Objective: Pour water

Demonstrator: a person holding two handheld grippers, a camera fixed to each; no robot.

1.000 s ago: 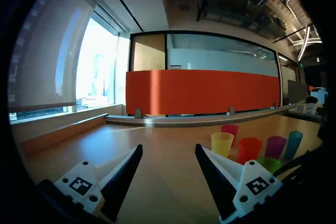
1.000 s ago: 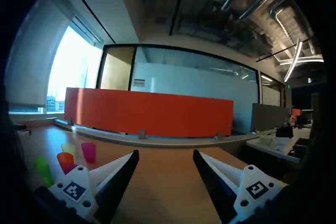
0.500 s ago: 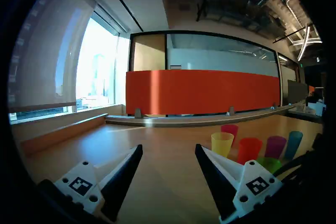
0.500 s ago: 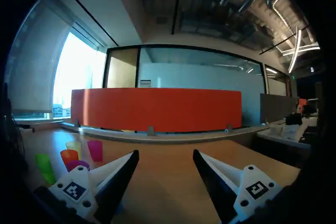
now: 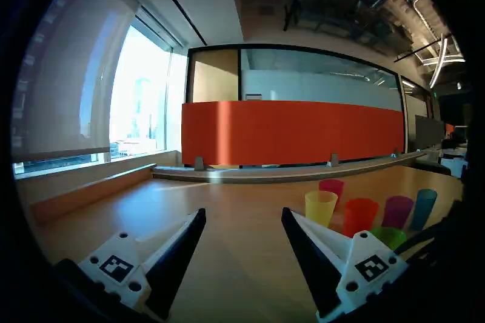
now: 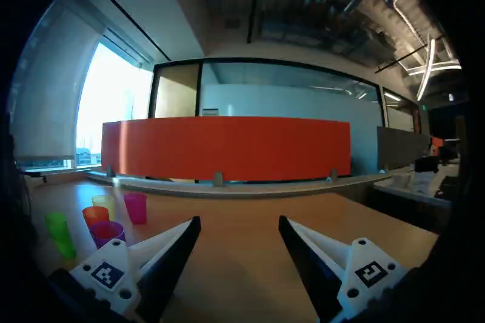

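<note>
Left tongs (image 5: pixel 243 211) and right tongs (image 6: pixel 239 220) both hang wide open over the bench (image 5: pixel 230 199), gripping nothing. Cups (image 5: pixel 320 206) sit bunched between them, I guess so either side can reach.

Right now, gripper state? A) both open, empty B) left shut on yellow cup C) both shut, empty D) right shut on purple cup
A: the left gripper and right gripper each show spread fingers with bare table between; the yellow cup and purple cup stand free.

Left hand-held gripper (image 5: pixel 242 210) and right hand-held gripper (image 6: pixel 238 219) spread wide.
</note>
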